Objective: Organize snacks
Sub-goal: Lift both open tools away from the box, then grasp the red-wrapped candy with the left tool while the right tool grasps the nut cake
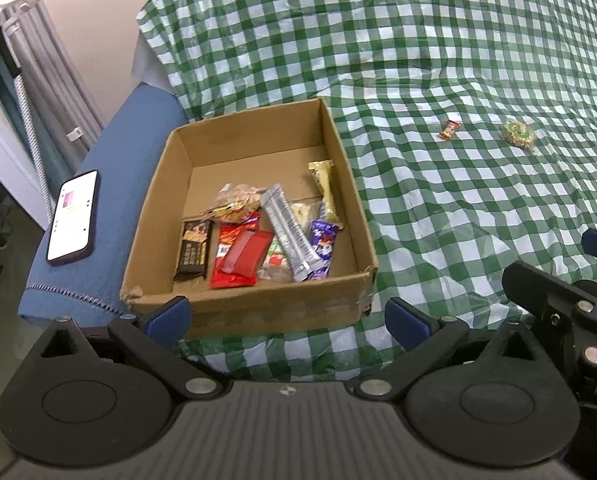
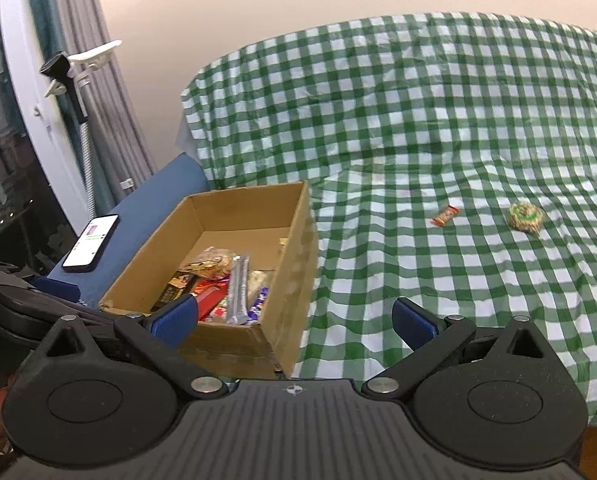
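An open cardboard box point(image 1: 254, 304) sits on the green checked cloth and holds several wrapped snacks point(image 1: 266, 236); it also shows in the right wrist view point(image 2: 294, 256). A small red-orange candy point(image 1: 449, 129) and a round green-wrapped snack point(image 1: 518, 134) lie on the cloth to the right of the box, also seen in the right wrist view as candy point(image 2: 445, 216) and round snack point(image 2: 525, 218). My left gripper point(image 1: 288, 318) is open and empty, just in front of the box's near wall. My right gripper point(image 2: 294, 320) is open and empty, near the box's front right corner.
A phone point(image 1: 73, 218) with a lit screen lies on a blue cushion point(image 1: 130, 152) left of the box. Grey curtains point(image 1: 38, 40) and a white clamp stand at the far left. The right gripper's body point(image 1: 562, 312) shows at the left view's right edge.
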A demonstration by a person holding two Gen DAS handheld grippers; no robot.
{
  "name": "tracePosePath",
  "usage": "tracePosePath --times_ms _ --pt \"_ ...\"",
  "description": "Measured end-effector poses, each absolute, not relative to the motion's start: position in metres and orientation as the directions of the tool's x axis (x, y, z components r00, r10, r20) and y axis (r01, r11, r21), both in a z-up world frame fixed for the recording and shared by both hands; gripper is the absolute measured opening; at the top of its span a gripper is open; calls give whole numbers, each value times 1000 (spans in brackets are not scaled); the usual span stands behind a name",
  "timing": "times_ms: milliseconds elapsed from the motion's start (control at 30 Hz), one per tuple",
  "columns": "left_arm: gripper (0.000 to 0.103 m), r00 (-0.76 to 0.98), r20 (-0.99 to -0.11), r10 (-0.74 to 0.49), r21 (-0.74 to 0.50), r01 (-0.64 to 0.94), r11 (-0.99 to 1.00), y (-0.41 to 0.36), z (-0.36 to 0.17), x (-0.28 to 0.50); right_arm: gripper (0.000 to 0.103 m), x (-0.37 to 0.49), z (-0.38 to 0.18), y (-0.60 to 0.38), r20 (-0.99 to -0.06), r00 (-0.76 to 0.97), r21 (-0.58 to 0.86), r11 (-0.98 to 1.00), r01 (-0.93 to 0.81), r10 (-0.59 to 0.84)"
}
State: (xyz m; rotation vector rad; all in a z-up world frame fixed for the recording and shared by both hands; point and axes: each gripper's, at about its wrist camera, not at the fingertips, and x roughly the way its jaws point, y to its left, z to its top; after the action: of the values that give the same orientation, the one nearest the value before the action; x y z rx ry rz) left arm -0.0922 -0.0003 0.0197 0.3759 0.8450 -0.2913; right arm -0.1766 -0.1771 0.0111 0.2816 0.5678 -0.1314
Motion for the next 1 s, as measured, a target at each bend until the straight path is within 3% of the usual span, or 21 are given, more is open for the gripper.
tracePosePath --times_ms 267,600,1000 --pt "103 608 -781 -145 190 452 871 -54 24 -61 102 -176 -2 -221 -571 811 232 922 309 -128" --pt "103 614 -760 -211 225 553 802 -174 14 6 102 -166 -30 -321 -593 743 205 834 512 -310" --pt "103 526 -805 -273 198 674 712 -358 -93 158 102 -65 -106 -486 -606 640 72 768 636 -473"
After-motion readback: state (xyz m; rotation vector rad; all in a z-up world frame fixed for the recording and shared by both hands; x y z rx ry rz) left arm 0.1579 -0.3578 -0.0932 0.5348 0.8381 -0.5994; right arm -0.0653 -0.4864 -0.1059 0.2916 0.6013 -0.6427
